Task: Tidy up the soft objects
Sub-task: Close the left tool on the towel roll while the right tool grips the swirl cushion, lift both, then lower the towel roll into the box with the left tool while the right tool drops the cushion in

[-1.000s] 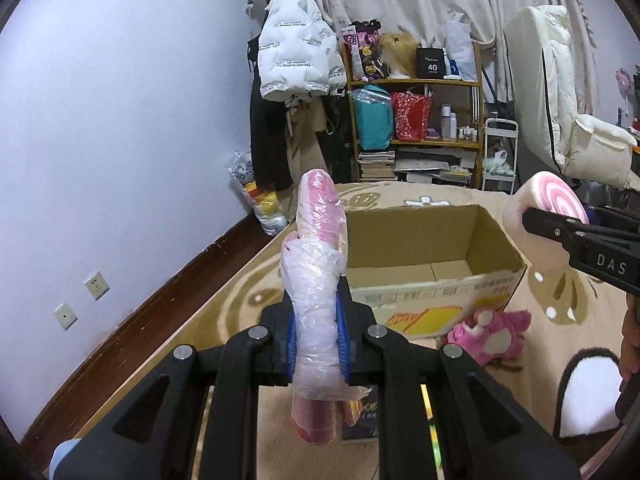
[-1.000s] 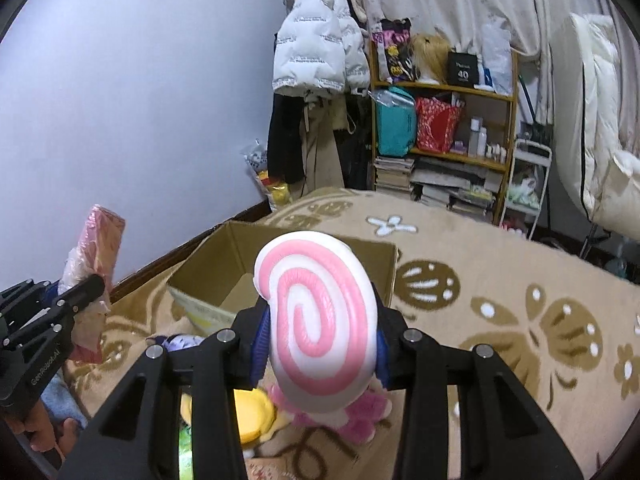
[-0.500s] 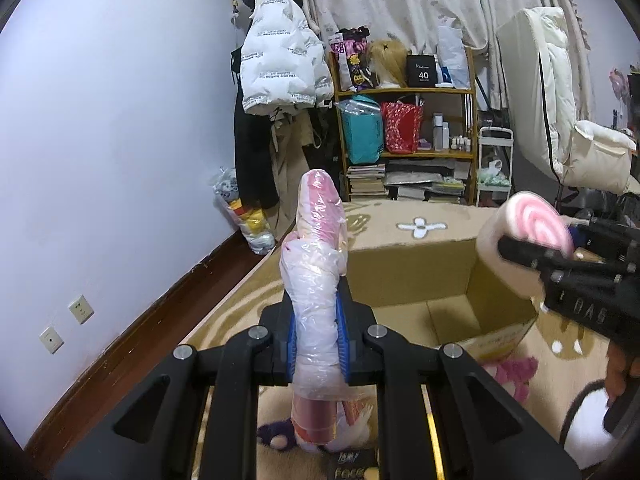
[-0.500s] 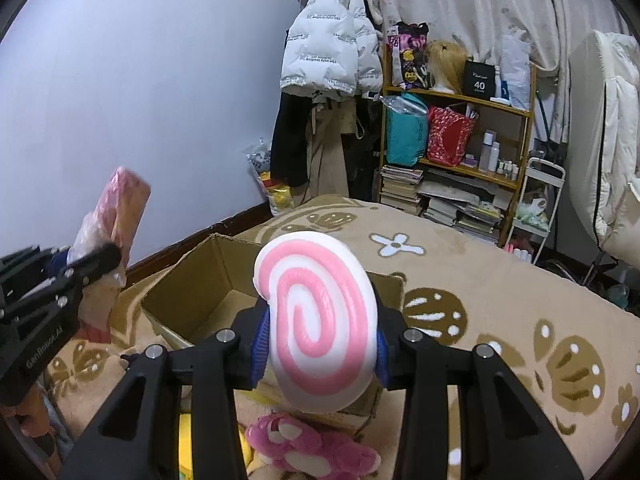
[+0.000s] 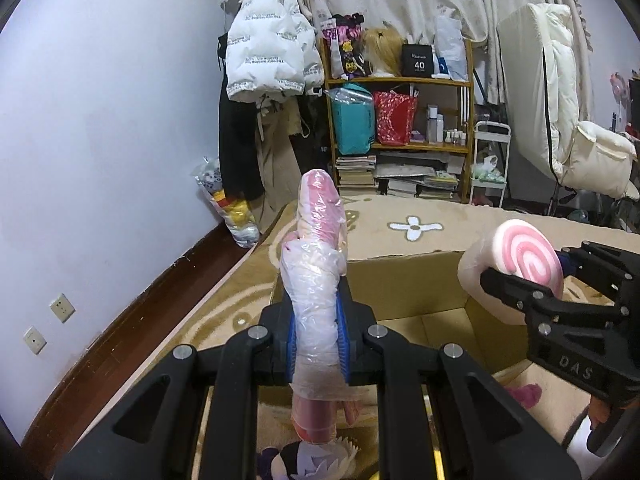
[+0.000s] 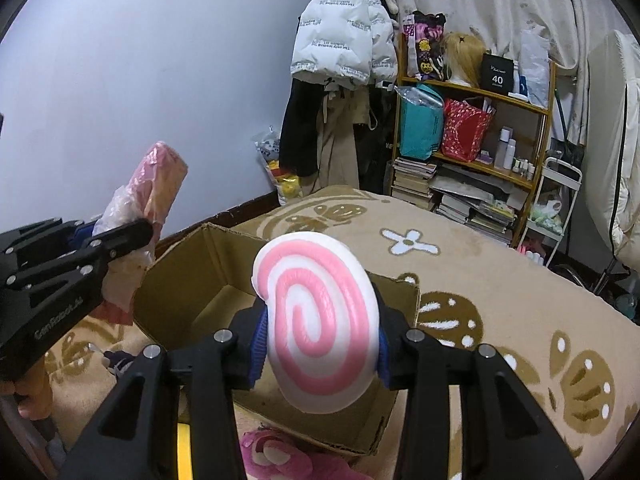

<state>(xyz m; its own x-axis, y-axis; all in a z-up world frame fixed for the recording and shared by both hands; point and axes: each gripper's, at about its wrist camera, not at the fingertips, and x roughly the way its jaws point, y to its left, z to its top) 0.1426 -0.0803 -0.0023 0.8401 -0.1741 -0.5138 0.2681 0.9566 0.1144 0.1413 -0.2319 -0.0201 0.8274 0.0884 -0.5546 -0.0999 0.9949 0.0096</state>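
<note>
My left gripper (image 5: 318, 340) is shut on a long pink soft toy wrapped in clear plastic (image 5: 320, 248), held upright at the near left edge of an open cardboard box (image 5: 404, 284). My right gripper (image 6: 320, 344) is shut on a pink-and-white swirl cushion (image 6: 316, 324), held above the box (image 6: 188, 292). The swirl cushion (image 5: 516, 264) and right gripper (image 5: 520, 296) show at the right of the left wrist view. The wrapped toy (image 6: 148, 200) and left gripper (image 6: 116, 248) show at the left of the right wrist view.
A pink plush (image 6: 280, 456) lies on the beige patterned rug (image 6: 500, 280) in front of the box. A dark-and-white plush (image 5: 304, 460) lies below my left gripper. A cluttered wooden shelf (image 5: 400, 120), hanging coats (image 5: 268, 60) and a white recliner (image 5: 560, 120) stand at the back.
Both grippers have moved forward to the box with their toys. The box now lies right under and ahead of them, and the two grippers are closer together.
</note>
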